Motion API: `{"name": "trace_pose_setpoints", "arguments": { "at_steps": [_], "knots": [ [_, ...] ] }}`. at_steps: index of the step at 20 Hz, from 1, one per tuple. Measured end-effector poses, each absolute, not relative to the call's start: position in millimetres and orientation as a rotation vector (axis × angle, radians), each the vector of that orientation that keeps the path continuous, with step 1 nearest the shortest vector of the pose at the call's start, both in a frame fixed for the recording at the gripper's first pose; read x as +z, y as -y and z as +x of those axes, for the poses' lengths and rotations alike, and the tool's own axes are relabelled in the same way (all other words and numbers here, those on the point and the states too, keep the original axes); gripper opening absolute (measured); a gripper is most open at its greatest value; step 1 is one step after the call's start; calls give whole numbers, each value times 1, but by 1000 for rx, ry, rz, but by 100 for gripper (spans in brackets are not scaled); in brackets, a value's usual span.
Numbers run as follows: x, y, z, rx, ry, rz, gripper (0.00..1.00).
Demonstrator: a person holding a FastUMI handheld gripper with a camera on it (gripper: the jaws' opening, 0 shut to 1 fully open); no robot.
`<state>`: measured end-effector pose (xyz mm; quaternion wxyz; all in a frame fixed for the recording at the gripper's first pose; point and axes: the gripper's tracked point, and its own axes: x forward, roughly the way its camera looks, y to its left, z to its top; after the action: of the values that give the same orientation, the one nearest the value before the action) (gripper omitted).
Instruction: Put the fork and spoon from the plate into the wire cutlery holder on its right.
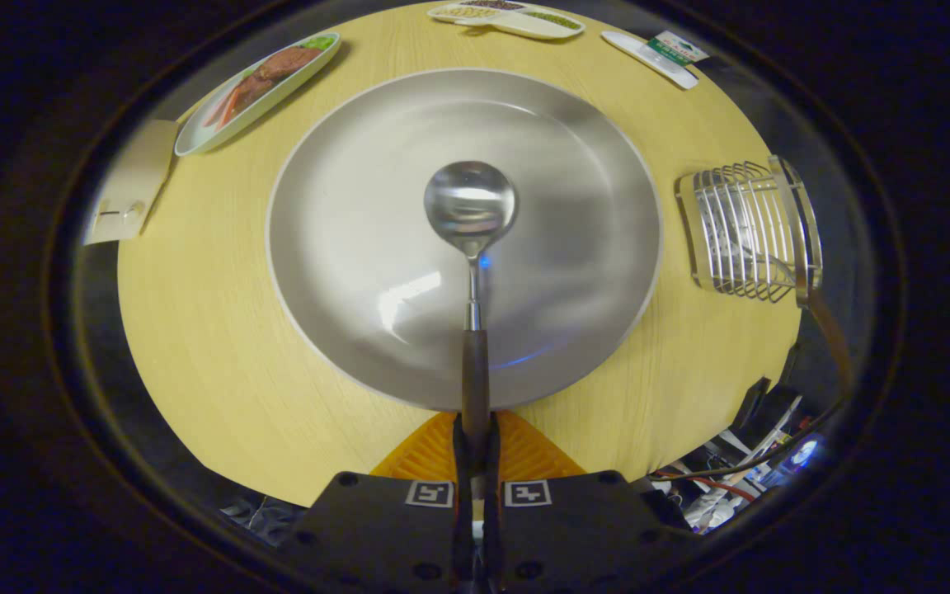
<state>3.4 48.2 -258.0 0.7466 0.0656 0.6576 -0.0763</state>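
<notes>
The tongs (475, 450) are clenched on the dark handle of the spoon (470, 206), both fingers pressing it from either side, so the spoon juts straight ahead of them with its bowl out over the middle of the grey plate (359, 272). The bowl seems to be hanging just above the plate and not lying on it (the reflection below it suggests a gap, though I cannot be sure). The fork's handle (830, 330) already appears to lean out of the wire cutlery holder (743, 231), which stands near the right edge of the round tabletop (195, 330), just beside the plate's rim.

The step in hand looks like carrying the spoon across to that holder. To do it well, keep the grip firm and lift enough that the bowl clears the plate's raised rim before swinging right. The grip sits low on the handle, so the long free end may sag or swivel; a slow, even sweep would limit that. Over the holder, tip the spoon so one end points down into the open top, away from the fork's handle, and lower it inside the wires before letting go, lest it tip the light holder or clatter off the tabletop's edge.
</notes>
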Motion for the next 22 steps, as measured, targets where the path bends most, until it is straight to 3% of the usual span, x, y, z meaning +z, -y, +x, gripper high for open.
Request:
{"name": "trace_pose_setpoints", "arguments": {
  "at_steps": [15, 22],
  "knots": [
    [-153, 3, -30, -296, -1394, 194, 5],
    [-115, 51, -36, -390, -1484, 398, 5]
  ]
}}
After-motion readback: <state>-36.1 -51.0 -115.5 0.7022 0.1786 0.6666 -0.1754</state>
